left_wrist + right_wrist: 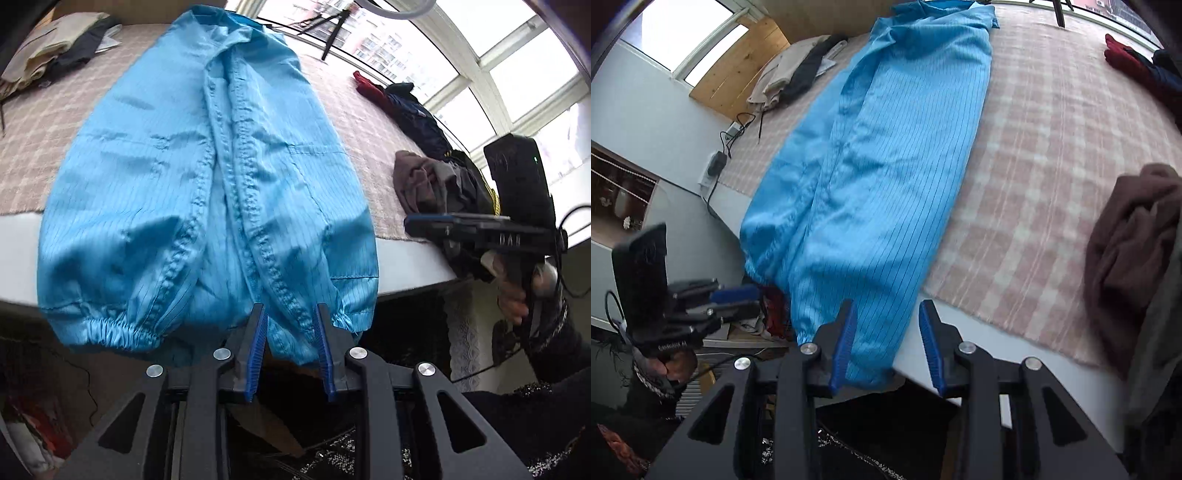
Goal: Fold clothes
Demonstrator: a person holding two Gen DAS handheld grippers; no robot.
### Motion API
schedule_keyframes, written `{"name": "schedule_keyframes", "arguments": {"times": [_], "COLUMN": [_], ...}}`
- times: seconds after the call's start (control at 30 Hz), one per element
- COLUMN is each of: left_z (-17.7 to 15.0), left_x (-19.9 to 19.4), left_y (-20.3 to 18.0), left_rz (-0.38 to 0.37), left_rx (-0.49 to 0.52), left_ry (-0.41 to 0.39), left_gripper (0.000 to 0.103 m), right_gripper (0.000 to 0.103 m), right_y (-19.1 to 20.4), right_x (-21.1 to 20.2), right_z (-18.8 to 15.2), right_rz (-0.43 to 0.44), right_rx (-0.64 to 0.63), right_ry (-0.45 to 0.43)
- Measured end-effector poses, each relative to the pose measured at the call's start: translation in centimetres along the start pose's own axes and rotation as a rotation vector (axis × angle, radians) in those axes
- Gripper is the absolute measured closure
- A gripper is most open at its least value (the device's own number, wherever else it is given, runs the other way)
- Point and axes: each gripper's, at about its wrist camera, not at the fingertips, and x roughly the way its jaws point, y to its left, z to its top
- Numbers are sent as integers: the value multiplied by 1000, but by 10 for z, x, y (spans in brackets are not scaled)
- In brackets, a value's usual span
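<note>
lying lengthwise ahead of both sets of jaws, the blue trousers (207, 192) stretch across the checked cover (1045, 155), cuffs hanging over the near edge. left gripper (291, 350) stands partly open, one cuff between its pads but not pinched; right gripper (888, 343) likewise partly open around the other cuff, unclamped.

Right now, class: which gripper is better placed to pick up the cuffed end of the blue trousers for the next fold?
Probably the left gripper: its open jaws straddle a leg cuff of the blue trousers at the table edge. The right gripper sits off to the side, near the brown garment.
</note>
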Motion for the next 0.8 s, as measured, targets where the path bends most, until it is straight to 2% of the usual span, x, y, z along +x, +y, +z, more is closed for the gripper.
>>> {"name": "schedule_keyframes", "arguments": {"times": [0.1,0.17,0.2,0.27,0.3,0.33,0.43,0.47,0.57,0.63,0.7,0.8], "left_z": [7,12,16,25,30,35,36,33,31,37,46,66], "left_x": [8,7,7,12,20,28,59,61,55,39,29,26], "left_y": [-13,-21,-25,-30,-30,-31,-29,-30,-32,-34,-37,-46], "left_rz": [-6,3,7,-7,-9,-12,31,35,39,15,15,27], "left_rx": [96,166,192,222,225,227,241,257,272,256,247,244], "left_ry": [44,45,33,15,12,10,67,61,74,37,23,2], "left_gripper": [79,79,79,79,75,74,77,77,77,77,77,76], "right_gripper": [68,70,74,82,86,89,89,89,86,73,60,59], "right_y": [18,26,31,36,35,33,25,23,11,3,-14,-49], "right_x": [15,26,31,46,46,38,15,8,-49,-80,-96,-91], "right_z": [-19,-23,-24,-31,-32,-32,-30,-30,24,78,139,233], "right_rz": [-51,-80,-96,-88,-83,-81,-77,-75,-120,-140,-134,-185], "right_rx": [14,11,7,0,4,14,43,53,55,44,20,9], "right_ry": [-47,-64,-71,15,45,55,86,97,-43,-135,-198,-242]}}
